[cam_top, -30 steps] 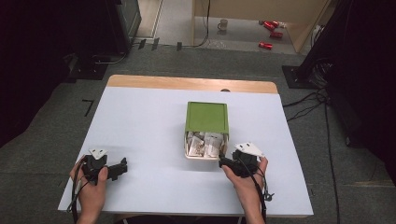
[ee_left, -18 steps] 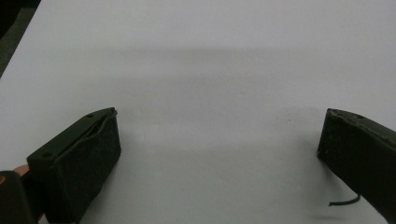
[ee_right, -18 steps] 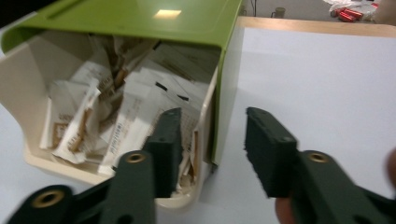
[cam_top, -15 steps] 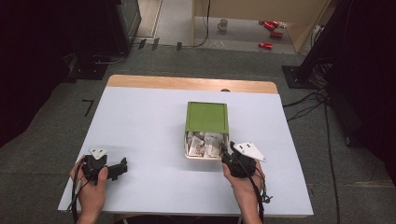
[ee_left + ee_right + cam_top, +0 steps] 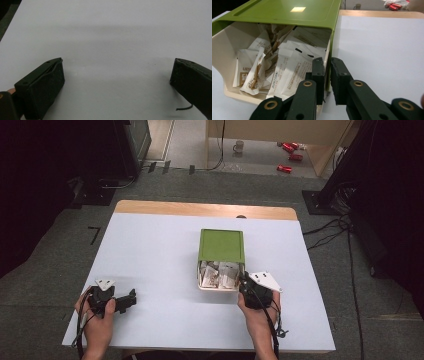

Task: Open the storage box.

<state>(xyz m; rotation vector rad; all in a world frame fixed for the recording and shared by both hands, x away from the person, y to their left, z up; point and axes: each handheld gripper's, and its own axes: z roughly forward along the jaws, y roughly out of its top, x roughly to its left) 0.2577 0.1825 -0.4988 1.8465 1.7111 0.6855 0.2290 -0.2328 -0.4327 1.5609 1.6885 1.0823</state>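
Note:
A green box (image 5: 221, 245) stands right of the table's middle, with its cream drawer (image 5: 217, 288) pulled out toward me. Several paper sachets (image 5: 218, 272) fill the drawer. My right gripper (image 5: 243, 279) is at the drawer's right front corner. In the right gripper view the green box (image 5: 287, 12) tops the cream drawer (image 5: 227, 50) and its sachets (image 5: 287, 70). There my right gripper (image 5: 327, 65) straddles the drawer's right wall, one jaw inside and one outside, shut on it. My left gripper (image 5: 131, 297) rests open at the front left, with bare table between its jaws in the left gripper view (image 5: 117, 72).
The white table (image 5: 160, 250) has a wooden strip (image 5: 200, 209) along its far edge. On the floor beyond lie a mug (image 5: 239, 146) and red cans (image 5: 290, 150). Cables (image 5: 330, 230) trail off the table's right side.
My right gripper moved forward and left from beside the drawer onto its right wall and closed there. The left gripper stayed put.

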